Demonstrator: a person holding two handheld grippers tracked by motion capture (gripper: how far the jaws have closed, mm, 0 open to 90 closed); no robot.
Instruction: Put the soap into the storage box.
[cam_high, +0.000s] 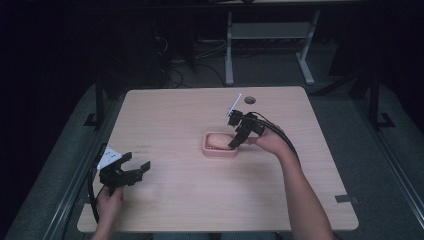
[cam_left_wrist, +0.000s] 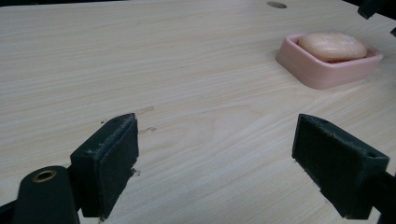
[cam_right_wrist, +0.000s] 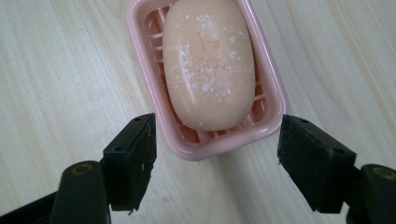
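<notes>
High view: the right gripper (cam_high: 236, 141) hangs over the right end of the pink dish (cam_high: 219, 150), jaws pointing down at it. The soap (cam_high: 218, 140) lies in the dish. The left gripper (cam_high: 131, 169) sits low near the table's (cam_high: 200, 200) left front corner, well apart from the dish, jaws spread with nothing between them.

Left gripper view: its jaws stand wide over bare table. The dish (cam_left_wrist: 327, 74) with the soap (cam_left_wrist: 332, 45) lies far ahead, beyond the right jaw.

Right gripper view: the jaws stand apart, wider than the dish (cam_right_wrist: 271, 84), touching nothing. The dish's near end lies between them and just ahead of the tips; the soap (cam_right_wrist: 208, 60) rests lengthwise on its ribbed floor, dusted with white specks.
</notes>
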